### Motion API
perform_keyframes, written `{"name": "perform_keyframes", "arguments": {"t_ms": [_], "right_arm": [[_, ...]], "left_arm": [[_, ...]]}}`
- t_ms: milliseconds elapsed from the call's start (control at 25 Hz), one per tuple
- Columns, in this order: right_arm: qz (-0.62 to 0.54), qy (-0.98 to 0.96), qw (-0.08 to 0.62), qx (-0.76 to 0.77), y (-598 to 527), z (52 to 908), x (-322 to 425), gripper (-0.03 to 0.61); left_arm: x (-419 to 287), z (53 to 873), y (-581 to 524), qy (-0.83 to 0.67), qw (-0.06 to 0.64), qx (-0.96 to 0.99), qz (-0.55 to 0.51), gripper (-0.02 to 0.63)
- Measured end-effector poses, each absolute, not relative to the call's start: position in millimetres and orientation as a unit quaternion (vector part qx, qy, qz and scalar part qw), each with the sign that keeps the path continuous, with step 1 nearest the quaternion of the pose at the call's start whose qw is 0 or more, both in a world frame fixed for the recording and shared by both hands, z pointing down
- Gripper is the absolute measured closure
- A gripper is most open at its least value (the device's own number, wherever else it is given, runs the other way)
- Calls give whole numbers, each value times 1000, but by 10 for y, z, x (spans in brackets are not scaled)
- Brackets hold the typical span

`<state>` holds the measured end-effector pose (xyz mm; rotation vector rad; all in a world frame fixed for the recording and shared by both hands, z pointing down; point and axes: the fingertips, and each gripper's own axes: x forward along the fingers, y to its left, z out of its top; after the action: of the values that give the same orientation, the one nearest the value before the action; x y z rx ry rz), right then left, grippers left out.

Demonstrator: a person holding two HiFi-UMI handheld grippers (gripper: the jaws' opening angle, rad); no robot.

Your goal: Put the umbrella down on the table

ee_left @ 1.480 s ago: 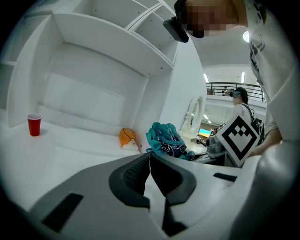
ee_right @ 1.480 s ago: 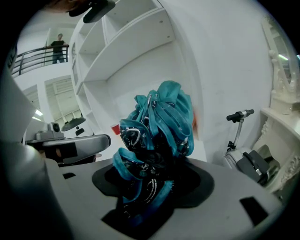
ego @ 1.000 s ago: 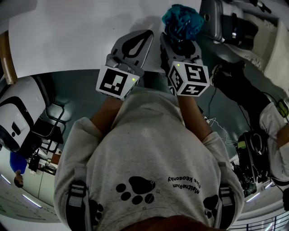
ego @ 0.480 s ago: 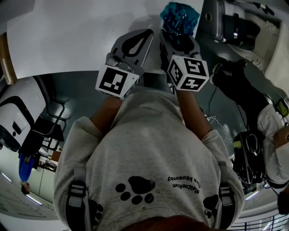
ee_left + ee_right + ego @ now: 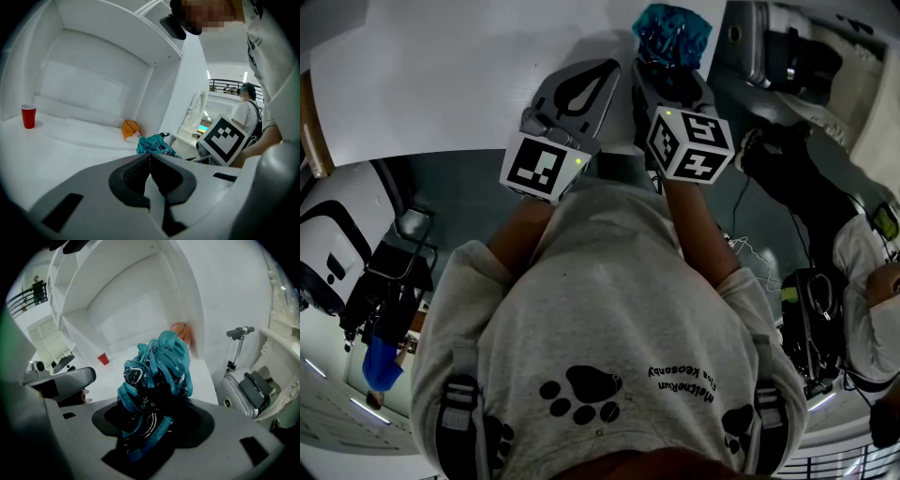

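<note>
Right tongs (image 5: 152,427) clamped on folded teal-black fabric umbrella (image 5: 157,366); left tongs (image 5: 150,161) closed, empty.
White counter (image 5: 70,140) in white alcove: red cup (image 5: 28,116), orange ball (image 5: 130,127).

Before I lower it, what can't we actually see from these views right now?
- Umbrella handle: right gripper view, buried in the shut jaws of the right gripper.
- Whether the umbrella touches the table: head view, the right gripper's body covers its lower part.
- Orange object at the table's back: left gripper view, too small to identify.
- Red cup contents: left gripper view, too small and seen from the side.
</note>
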<state>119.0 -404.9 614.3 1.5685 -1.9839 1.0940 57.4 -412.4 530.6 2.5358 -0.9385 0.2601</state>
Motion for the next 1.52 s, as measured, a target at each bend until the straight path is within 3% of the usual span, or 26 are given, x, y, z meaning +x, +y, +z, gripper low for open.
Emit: {"name": "perform_keyframes", "arguments": {"t_ms": [880, 1520], "right_arm": [[458, -671, 215, 542, -3945, 6161, 1231, 291], [369, -721, 176, 560, -3635, 5392, 1234, 291]], "left_arm": [[655, 5309, -4006, -323, 206, 917, 111, 595], [625, 4906, -3537, -330, 185, 921, 93, 595]]}}
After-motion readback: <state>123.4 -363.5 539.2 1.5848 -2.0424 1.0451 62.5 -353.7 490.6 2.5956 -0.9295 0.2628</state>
